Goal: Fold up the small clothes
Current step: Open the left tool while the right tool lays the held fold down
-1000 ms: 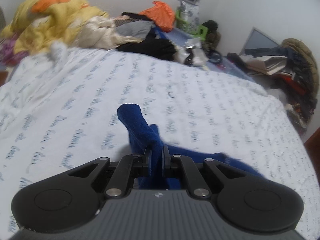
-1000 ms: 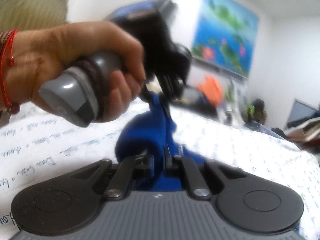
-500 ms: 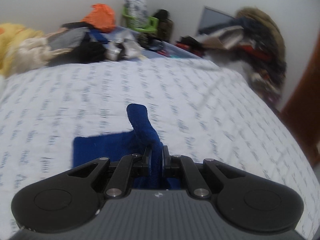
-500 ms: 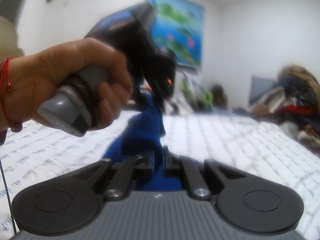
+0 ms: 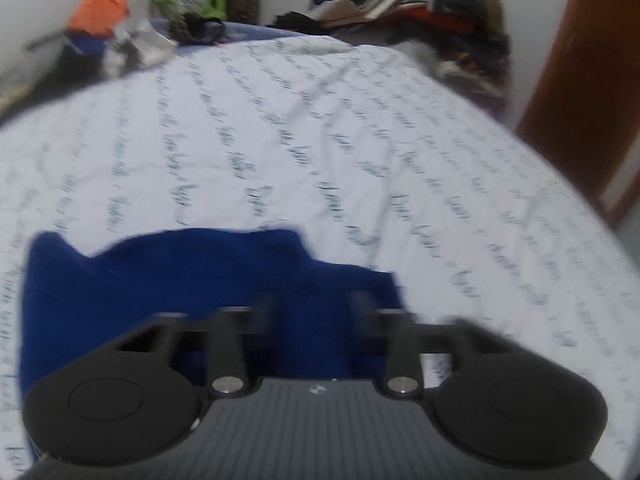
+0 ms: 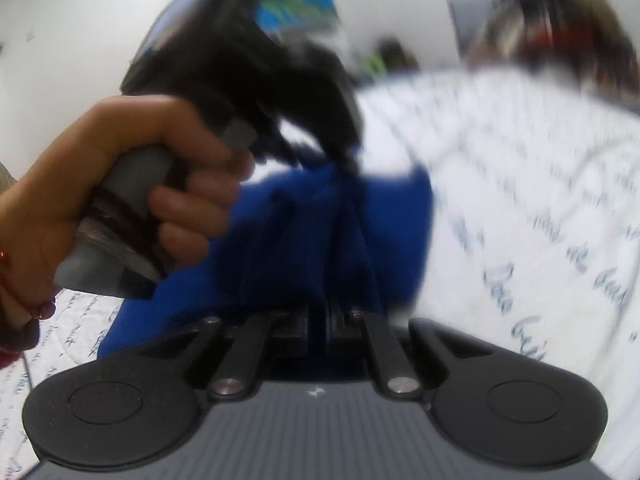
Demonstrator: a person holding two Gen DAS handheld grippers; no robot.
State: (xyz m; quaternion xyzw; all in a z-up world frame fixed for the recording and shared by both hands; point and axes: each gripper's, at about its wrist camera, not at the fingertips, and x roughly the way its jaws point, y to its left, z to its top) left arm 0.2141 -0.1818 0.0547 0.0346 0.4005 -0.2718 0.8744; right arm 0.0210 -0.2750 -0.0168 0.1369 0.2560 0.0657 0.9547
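Observation:
A dark blue cloth (image 5: 160,280) lies spread on the white printed bedsheet (image 5: 360,140) just under my left gripper (image 5: 314,304). The left jaws stand apart with the cloth flat below them, nothing held. My right gripper (image 6: 328,316) is shut on a fold of the same blue cloth (image 6: 320,232), which bunches up in front of it. In the right wrist view the person's hand (image 6: 132,184) holds the left gripper (image 6: 344,152) low over the cloth's far edge. Both views are blurred by motion.
A heap of clothes and an orange bag (image 5: 98,10) lie at the far end of the bed. A pile of dark clothes (image 5: 440,20) stands at the far right beside a brown door (image 5: 592,80).
My left gripper has opened and let go of the blue cloth, which now lies flat below it. It has dipped lower and swung right. My right gripper still holds the cloth.

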